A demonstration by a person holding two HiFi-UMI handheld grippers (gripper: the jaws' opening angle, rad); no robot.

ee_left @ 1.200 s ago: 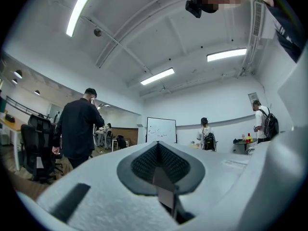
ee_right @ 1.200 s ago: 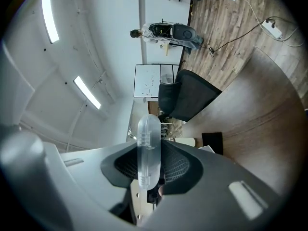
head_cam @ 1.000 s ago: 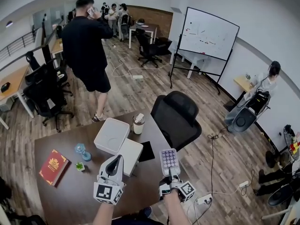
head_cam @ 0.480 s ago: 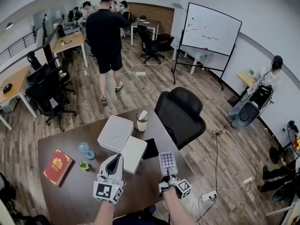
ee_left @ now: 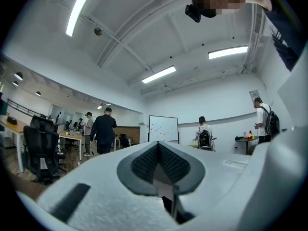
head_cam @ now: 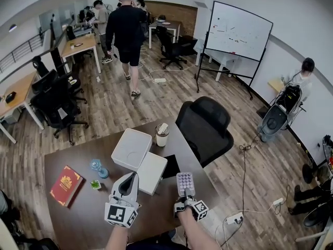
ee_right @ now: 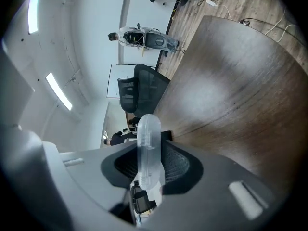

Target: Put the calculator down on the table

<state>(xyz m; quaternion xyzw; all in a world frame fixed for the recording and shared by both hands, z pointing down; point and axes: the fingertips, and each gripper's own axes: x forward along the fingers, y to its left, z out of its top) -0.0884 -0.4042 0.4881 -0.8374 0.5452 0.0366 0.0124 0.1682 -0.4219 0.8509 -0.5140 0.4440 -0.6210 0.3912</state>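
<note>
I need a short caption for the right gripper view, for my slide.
Right claw clamps a pale, slim plastic calculator edge-on over the dark brown wooden table.

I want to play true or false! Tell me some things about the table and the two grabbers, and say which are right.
1. The right gripper holds the calculator. True.
2. The left gripper holds the red book. False: the book lies on the table, and that gripper is shut on nothing.
3. A black chair stands beside the table. True.
4. The cup stands on the floor. False: it stands on the table, next to a white box.
</note>
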